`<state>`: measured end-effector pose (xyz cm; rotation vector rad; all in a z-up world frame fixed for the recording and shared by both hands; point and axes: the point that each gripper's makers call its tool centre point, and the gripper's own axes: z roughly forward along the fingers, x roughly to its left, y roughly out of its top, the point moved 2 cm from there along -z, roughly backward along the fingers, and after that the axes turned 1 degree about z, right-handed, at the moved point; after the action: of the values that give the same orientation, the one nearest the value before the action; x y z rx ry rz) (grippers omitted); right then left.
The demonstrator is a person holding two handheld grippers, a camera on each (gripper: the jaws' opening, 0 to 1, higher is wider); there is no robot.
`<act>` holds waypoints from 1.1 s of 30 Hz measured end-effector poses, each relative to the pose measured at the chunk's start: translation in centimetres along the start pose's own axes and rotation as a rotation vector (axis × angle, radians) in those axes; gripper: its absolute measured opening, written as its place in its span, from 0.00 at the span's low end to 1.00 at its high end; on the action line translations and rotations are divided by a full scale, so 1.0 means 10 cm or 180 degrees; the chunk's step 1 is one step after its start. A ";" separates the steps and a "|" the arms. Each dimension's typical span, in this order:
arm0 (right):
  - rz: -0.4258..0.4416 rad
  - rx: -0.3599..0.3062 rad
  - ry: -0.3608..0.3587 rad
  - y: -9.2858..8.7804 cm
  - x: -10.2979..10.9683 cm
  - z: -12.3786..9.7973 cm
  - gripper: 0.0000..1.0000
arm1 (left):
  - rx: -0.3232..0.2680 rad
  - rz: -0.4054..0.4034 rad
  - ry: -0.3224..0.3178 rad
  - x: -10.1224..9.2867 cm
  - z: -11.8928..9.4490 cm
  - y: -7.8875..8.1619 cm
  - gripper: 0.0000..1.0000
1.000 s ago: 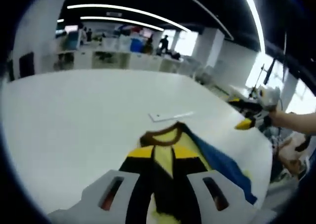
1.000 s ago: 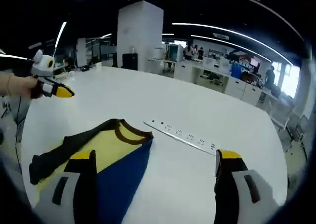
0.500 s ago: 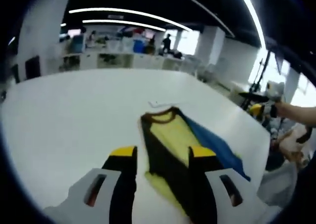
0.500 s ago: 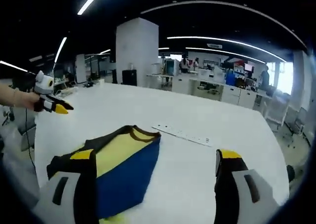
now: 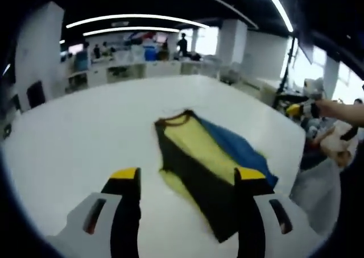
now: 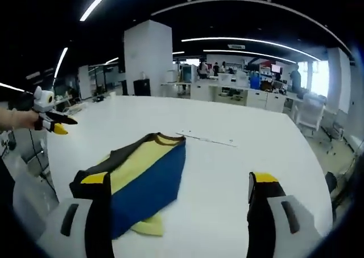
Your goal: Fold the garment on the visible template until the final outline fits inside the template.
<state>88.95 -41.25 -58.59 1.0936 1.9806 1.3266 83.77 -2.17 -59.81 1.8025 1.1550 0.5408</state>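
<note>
Left gripper (image 5: 186, 181) jaws wide apart, nothing between them, held off the near edge of the white table (image 5: 85, 127); right gripper (image 6: 179, 187) likewise spread and empty, and it also shows at the right edge of the left gripper view. Garment (image 6: 139, 173) lies folded lengthwise on the table just past the jaws: black strip, yellow middle, blue panel, brown collar at the far end. Beyond the collar a thin white strip (image 6: 206, 138) lies flat; open office behind.
</note>
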 end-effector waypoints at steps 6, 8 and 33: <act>0.0095 0.0026 -0.0090 -0.16 0.08 -0.24 1.00 | 0.0153 0.0022 0.0011 -0.17 -0.25 -0.27 0.71; 0.0055 0.0085 -0.0098 -0.24 0.12 -0.32 1.00 | 0.0165 0.0020 0.0017 -0.22 -0.33 -0.32 0.73; -0.0074 0.0400 0.0068 -0.84 0.62 -0.76 0.92 | 0.0251 -0.0009 0.0044 -0.45 -0.60 -0.53 0.99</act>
<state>76.93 -41.54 -63.26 1.1141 2.1102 1.2206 74.63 -2.61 -60.95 1.8665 1.2032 0.5129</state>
